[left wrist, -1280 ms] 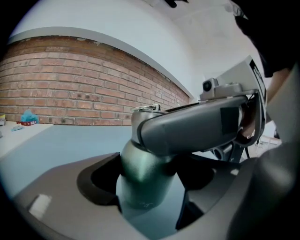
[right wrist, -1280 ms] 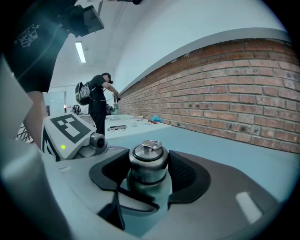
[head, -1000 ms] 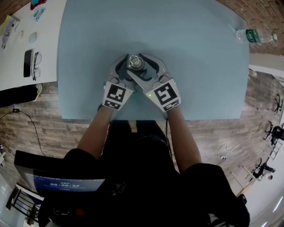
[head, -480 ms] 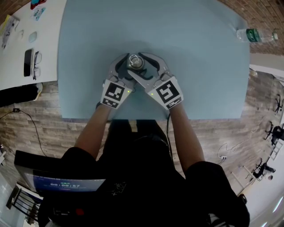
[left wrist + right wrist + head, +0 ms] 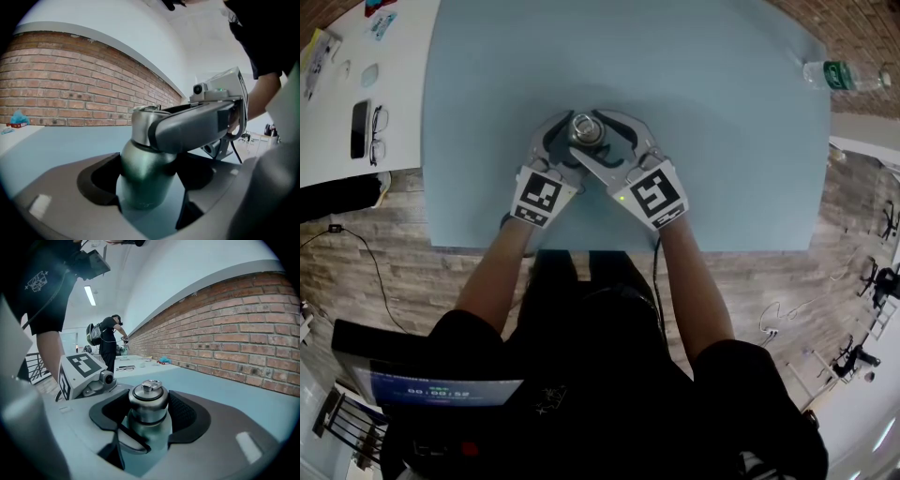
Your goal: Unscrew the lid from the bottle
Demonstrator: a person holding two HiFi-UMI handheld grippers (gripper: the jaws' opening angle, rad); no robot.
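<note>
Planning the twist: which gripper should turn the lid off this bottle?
Right. The right gripper clamps the lid, while the left gripper grips the bottle lower down, steadying it.

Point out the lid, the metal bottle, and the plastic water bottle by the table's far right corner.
lid (image 5: 148, 398): right gripper view, on its steel side wall.
metal bottle (image 5: 143, 183): left gripper view, on the body below the shoulder.
plastic water bottle (image 5: 837, 75): head view, on its green label.

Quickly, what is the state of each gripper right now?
Left gripper: closed, holding the bottle by its body.
Right gripper: closed on the lid.
</note>
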